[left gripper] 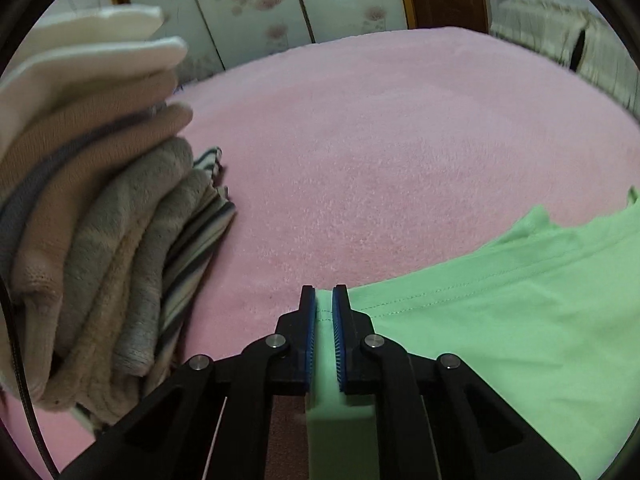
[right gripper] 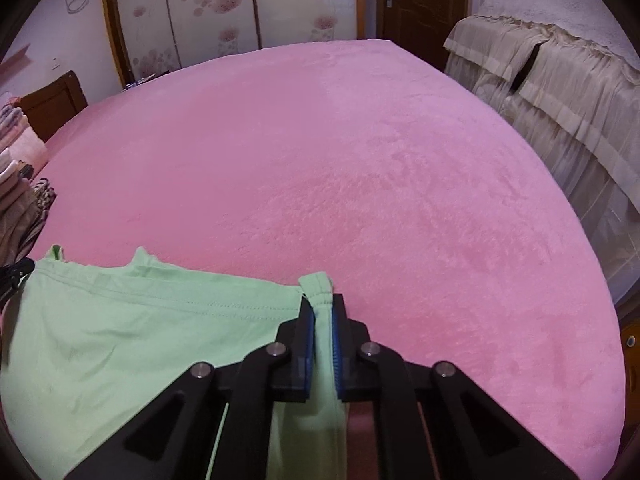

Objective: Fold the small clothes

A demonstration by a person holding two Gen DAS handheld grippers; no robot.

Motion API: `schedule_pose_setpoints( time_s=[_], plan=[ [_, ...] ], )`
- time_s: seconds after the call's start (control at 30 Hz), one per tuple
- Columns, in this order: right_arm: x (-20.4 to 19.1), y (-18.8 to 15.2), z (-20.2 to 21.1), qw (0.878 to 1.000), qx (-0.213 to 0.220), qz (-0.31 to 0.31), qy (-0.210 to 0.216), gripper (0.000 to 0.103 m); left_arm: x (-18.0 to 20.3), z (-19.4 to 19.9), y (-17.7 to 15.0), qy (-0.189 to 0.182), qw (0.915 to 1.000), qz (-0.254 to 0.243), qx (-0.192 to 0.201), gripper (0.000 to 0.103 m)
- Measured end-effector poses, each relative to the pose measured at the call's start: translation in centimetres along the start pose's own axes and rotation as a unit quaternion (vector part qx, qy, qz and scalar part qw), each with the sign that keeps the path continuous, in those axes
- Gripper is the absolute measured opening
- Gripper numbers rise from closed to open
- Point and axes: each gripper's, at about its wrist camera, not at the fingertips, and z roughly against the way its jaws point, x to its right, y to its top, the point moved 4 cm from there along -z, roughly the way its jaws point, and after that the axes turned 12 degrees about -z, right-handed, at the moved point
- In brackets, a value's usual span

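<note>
In the left wrist view, the left gripper [left gripper: 324, 300] had its two black fingers [left gripper: 308, 332] drawn nearly together, their blue pads clamped on a corner of the green garment [left gripper: 500, 320]. A thin strip of green cloth showed between the pads and ran on down toward 6 o'clock, under the gripper body. From the pinch the garment spread out toward 3 o'clock, lying over the pink bed cover [left gripper: 380, 152], with a stitched hem running along its upper edge. The gripper pointed steeply downward at the bed.

At 9 o'clock from that gripper sat a stack of folded clothes [left gripper: 100, 240]: cream and tan pieces on top, grey plush ones lower, and a striped piece at the bottom edge, all resting on the bed cover near the fingers but not touching them.

In the right wrist view, the right gripper [right gripper: 323, 308] was likewise closed down on the green garment [right gripper: 140, 340], its fingers [right gripper: 306, 336] pinching a bunched hem corner that stuck up past the tips at 12 o'clock. The cloth hung on between the pads toward 6 o'clock and spread away toward 9 o'clock across the pink bed cover [right gripper: 360, 160]. This gripper also tilted well down toward the bed. At the far 9 o'clock edge of the garment a small black part, apparently the other gripper's tip, was at the opposite corner.

Beyond the bed, at 12 o'clock, stood a flowered wardrobe [right gripper: 240, 8] and a brown door [right gripper: 420, 0].
</note>
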Motion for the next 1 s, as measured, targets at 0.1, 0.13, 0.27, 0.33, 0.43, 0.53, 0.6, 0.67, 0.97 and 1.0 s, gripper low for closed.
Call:
schedule_pose_setpoints(
  time_s=[0.1, 0.13, 0.27, 0.33, 0.43, 0.53, 0.6, 0.67, 0.97, 1.0],
  plan=[
    [0.2, -0.1, -0.4, 1.000, -0.003, -0.002, -0.007, 0.006, 0.5, -0.4, 0.0, 0.027, 0.9994, -0.021, -0.002, 0.006],
    [0.1, -0.2, -0.5, 1.000, -0.006, 0.002, -0.010, 0.006, 0.4, -0.6, 0.0, 0.028, 0.9994, -0.019, -0.007, 0.006],
    [0.0, 0.0, -0.1, 1.000, -0.015, -0.001, -0.014, 0.007, -0.2, -0.3, 0.3, 0.020, 0.9997, -0.009, -0.010, 0.009],
    [0.1, 0.1, 0.9, 1.000, -0.017, -0.006, -0.007, 0.013, -0.7, 0.3, 0.3, 0.019, 0.9997, -0.011, -0.012, 0.013],
    [0.3, 0.2, 3.3, 1.000, -0.015, -0.004, 0.001, 0.016, -1.0, 2.2, 0.1, 0.020, 0.9994, -0.027, -0.002, 0.018],
    [0.8, -0.5, 6.4, 1.000, -0.015, -0.005, 0.016, 0.016, -1.0, 5.4, -0.6, -0.002, 0.9995, -0.029, 0.010, 0.021],
    [1.2, -1.6, 8.5, 0.999, -0.019, -0.004, 0.028, 0.017, -1.3, 7.4, -1.5, -0.027, 0.9993, -0.021, 0.012, 0.023],
    [1.8, -3.3, 10.7, 0.999, -0.021, 0.001, 0.035, 0.017, -1.6, 9.5, -3.0, -0.053, 0.9985, -0.012, 0.010, 0.023],
    [5.4, -13.8, 17.3, 0.997, -0.052, -0.035, 0.035, 0.018, -3.0, 15.8, -12.8, -0.123, 0.9911, 0.048, -0.017, 0.023],
    [5.6, -14.2, 17.4, 0.997, -0.052, -0.039, 0.035, 0.018, -3.0, 16.1, -13.7, -0.130, 0.9896, 0.059, -0.020, 0.023]
  ],
)
